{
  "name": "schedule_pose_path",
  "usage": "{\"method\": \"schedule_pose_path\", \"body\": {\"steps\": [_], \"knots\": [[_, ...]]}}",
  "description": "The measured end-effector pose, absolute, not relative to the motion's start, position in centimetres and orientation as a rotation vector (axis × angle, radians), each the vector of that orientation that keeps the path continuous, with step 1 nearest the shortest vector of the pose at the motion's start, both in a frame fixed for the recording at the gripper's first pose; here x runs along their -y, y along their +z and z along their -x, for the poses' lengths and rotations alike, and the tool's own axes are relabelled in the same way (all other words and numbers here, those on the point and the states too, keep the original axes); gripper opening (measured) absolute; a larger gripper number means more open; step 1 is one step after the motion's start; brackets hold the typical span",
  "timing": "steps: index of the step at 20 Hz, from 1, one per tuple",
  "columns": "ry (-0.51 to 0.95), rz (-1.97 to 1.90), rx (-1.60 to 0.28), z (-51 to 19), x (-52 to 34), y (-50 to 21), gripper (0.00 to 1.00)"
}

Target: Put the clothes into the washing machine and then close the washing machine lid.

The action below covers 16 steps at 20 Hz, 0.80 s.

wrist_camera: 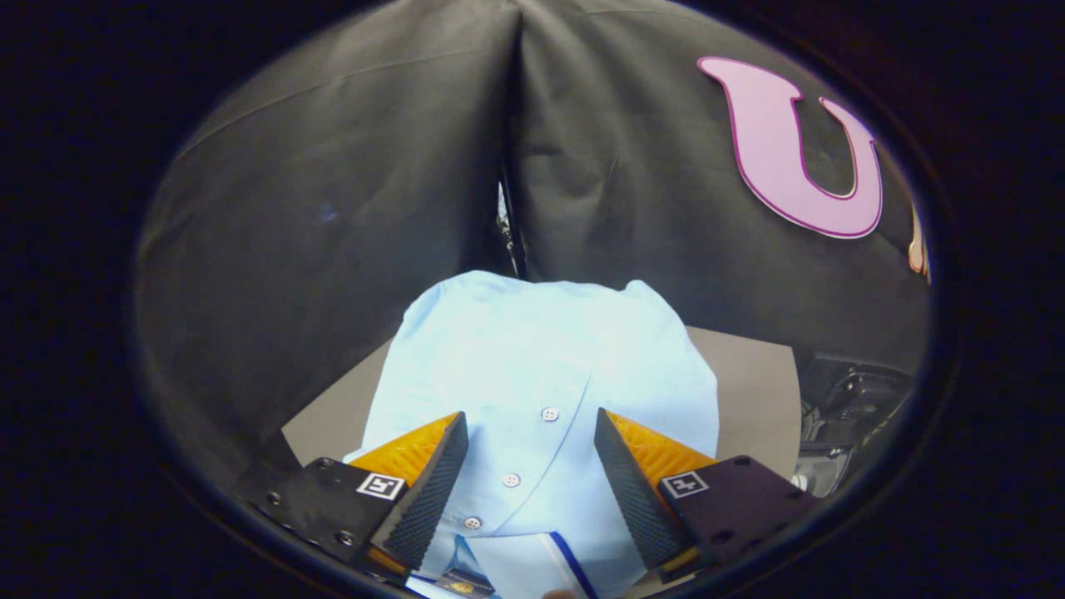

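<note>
A folded light blue shirt with a row of white buttons lies flat on a grey tabletop. Its collar end with a dark blue stripe is nearest me, between the finger bases. My gripper hovers over the shirt's button placket with its fingers spread wide apart and nothing pressed between them. One fingertip is left of the buttons, the other right of them. I cannot tell whether the tips touch the cloth.
The booth's black cloth wall rises close behind the table, with a seam straight beyond the shirt. Dark equipment sits off the table's right edge. Bare grey table shows on both sides of the shirt.
</note>
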<state>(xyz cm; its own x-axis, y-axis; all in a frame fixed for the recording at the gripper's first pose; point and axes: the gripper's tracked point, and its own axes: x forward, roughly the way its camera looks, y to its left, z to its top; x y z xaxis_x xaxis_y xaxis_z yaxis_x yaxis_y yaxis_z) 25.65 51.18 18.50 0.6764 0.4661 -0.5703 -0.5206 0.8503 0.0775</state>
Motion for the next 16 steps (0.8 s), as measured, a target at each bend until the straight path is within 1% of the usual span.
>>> {"method": "schedule_pose_path", "body": {"steps": [3, 5, 8, 9, 12, 14, 16], "knots": [[0.538, 0.215, -0.585, -25.56, -51.17, 18.24, 0.95], [0.545, 0.224, -0.590, -25.27, -51.40, 18.13, 0.92], [0.547, 0.215, -0.592, -25.35, -51.51, 18.02, 0.67], [0.550, 0.216, -0.592, -25.46, -51.53, 17.92, 0.67], [0.532, 0.190, -0.598, -25.48, -51.44, 18.05, 0.26], [0.519, 0.183, -0.593, -25.70, -51.34, 18.14, 0.26], [0.524, 0.178, -0.592, -25.58, -51.33, 18.16, 0.06]]}}
